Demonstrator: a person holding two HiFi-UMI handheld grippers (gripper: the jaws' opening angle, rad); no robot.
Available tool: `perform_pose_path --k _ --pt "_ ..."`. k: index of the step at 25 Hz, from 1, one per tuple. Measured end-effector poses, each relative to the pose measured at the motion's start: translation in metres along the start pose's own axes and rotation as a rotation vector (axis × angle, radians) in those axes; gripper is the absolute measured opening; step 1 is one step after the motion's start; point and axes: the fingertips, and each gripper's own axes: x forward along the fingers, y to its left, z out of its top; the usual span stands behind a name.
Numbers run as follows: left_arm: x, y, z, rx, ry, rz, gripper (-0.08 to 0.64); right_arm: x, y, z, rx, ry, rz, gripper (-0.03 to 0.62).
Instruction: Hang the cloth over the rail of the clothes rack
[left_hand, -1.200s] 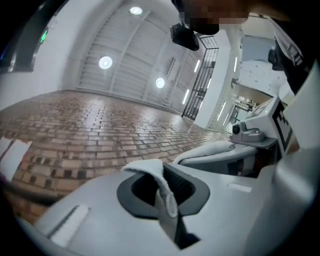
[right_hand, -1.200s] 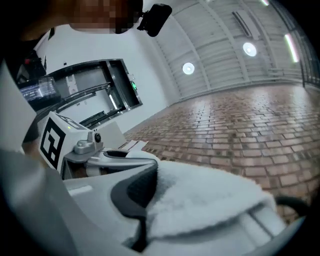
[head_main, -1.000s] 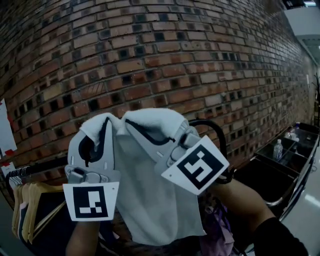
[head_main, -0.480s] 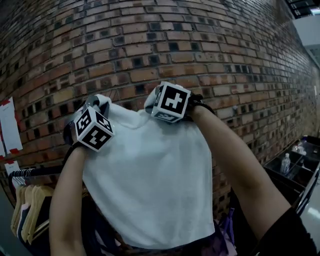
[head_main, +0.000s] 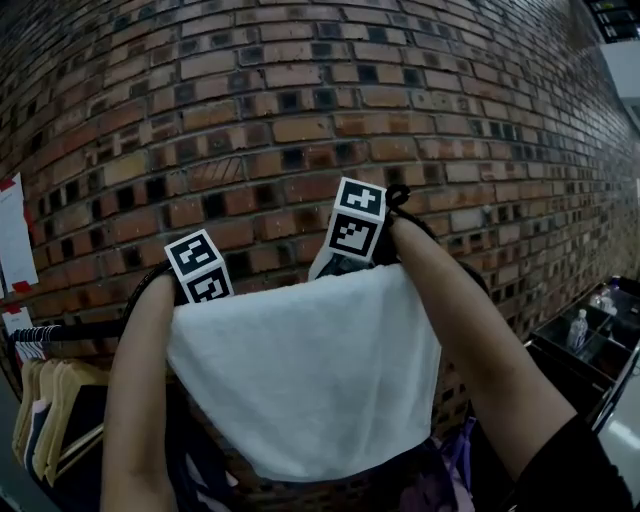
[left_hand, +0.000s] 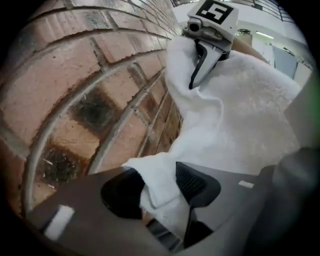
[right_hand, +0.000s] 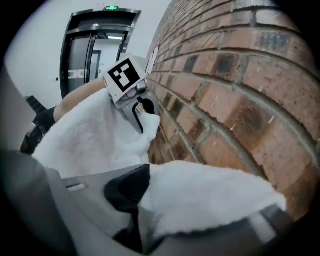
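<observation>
A white cloth (head_main: 300, 370) hangs spread wide between both forearms, its top edge level with the dark rail (head_main: 70, 332) of the clothes rack. Both grippers reach over that edge toward the brick wall, so the head view shows only their marker cubes. In the left gripper view, the left gripper (left_hand: 157, 187) has its jaws opening, with a cloth corner (left_hand: 155, 180) lying loosely between the parted pads. The right gripper (right_hand: 150, 195) is opening too, and a cloth corner (right_hand: 210, 195) is draped over one of its jaws. Each gripper view shows the other gripper above the cloth.
The brick wall (head_main: 300, 130) stands close behind the cloth. Wooden hangers with dark clothes (head_main: 50, 420) hang on the rail at the left. Black crates (head_main: 590, 340) with a bottle stand at the right. A paper sheet (head_main: 12, 240) is stuck on the wall at the left.
Both grippers have carried the cloth away from the camera and down, so its top edge now sits lower, at rail height. The marker cubes have tipped toward the wall.
</observation>
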Motion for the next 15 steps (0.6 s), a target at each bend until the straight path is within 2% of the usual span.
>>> perform_pose_path --k 2,4,7,9,10,12,13,15 --pt "0.001 0.001 -0.004 -0.022 0.012 0.0 0.263 -0.004 0.006 0.007 -0.001 -0.048 0.04 0.155" --pt "0.003 -0.002 -0.007 -0.04 0.022 -0.017 0.278 -0.008 0.012 0.011 0.013 -0.084 0.086 0.169" --pt "0.004 -0.004 -0.009 -0.059 0.025 -0.038 0.278 -0.007 0.003 -0.003 0.012 0.034 0.047 0.167" --pt "0.005 -0.004 -0.009 -0.06 0.023 -0.039 0.301 -0.013 0.006 0.011 0.043 -0.059 0.087 0.169" --pt "0.005 -0.004 -0.01 -0.062 0.019 -0.039 0.304 -0.013 0.004 0.01 0.054 -0.057 0.074 0.169" --pt "0.004 -0.001 -0.009 -0.067 0.006 -0.031 0.318 -0.006 -0.004 -0.011 0.025 0.09 0.008 0.167" --pt "0.003 -0.001 -0.008 -0.067 0.005 -0.028 0.322 -0.004 -0.004 -0.015 0.015 0.118 0.006 0.167" --pt "0.005 -0.002 -0.009 -0.062 0.016 -0.035 0.331 -0.009 0.006 -0.002 0.017 0.014 0.08 0.169"
